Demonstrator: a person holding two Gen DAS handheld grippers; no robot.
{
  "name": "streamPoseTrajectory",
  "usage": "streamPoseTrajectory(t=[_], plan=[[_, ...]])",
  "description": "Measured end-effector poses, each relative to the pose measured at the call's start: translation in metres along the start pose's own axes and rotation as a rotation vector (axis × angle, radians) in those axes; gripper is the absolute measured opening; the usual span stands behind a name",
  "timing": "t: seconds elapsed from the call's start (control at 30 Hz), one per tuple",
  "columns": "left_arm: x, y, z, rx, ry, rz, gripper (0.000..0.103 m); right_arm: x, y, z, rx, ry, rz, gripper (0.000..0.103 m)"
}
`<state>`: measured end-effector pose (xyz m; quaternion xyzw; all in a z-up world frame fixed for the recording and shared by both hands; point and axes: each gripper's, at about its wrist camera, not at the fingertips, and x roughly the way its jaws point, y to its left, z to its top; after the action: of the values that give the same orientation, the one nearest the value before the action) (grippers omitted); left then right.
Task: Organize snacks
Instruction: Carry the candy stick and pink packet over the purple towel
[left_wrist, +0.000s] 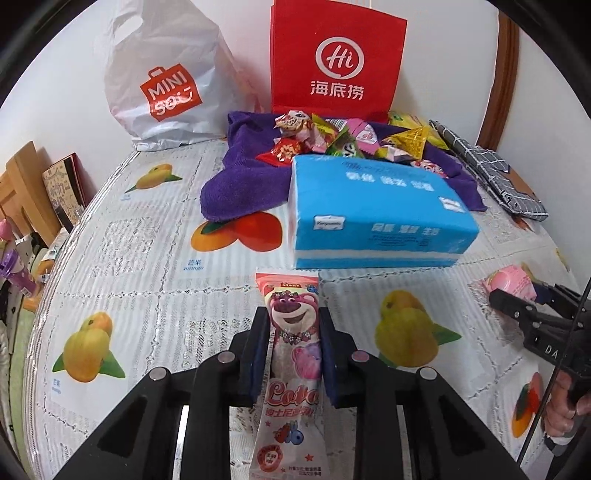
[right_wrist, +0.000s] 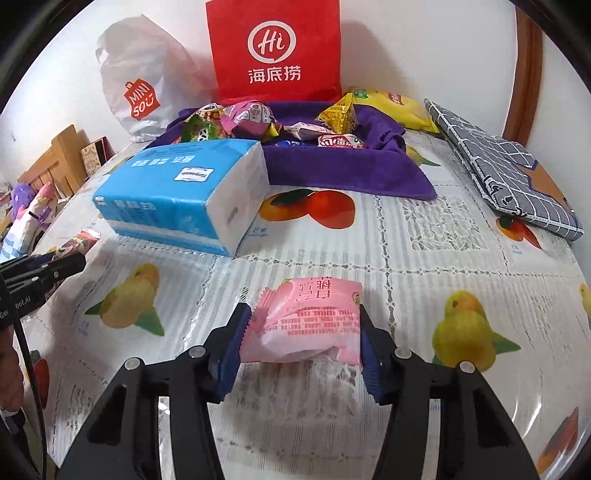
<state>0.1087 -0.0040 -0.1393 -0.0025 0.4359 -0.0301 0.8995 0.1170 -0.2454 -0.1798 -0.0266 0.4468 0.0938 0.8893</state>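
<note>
Right gripper pads against pink packet at 6 o'clock; tissue pack at 10, towel at 12.

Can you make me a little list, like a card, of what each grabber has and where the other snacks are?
left gripper: shut on the bear snack packet
right gripper: jaws around the pink snack packet, pads touching its ends
snack pile: on the purple towel
tissue pack: blue, in front of the towel
red paper bag: upright behind the pile
white plastic bag: left of the red bag
table cover: fruit pictures
</note>
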Motion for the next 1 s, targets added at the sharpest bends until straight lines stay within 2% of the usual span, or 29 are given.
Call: streamPoseTrajectory(t=[0.43,0.77,1.0], plan=[[-0.026,-0.003,0.024,-0.045,-0.011,-0.055,0.024,-0.049,0.003,0.016,0.046,-0.054,-0.017,0.053],[-0.051,-0.006,0.039,-0.039,-0.047,-0.041,0.024,-0.078,0.008,0.038,0.062,-0.099,-0.031,0.053],[-0.031,0.010,0.051,-0.084,-0.024,-0.028,0.024,-0.079,0.006,0.049,0.044,-0.109,-0.049,0.054]])
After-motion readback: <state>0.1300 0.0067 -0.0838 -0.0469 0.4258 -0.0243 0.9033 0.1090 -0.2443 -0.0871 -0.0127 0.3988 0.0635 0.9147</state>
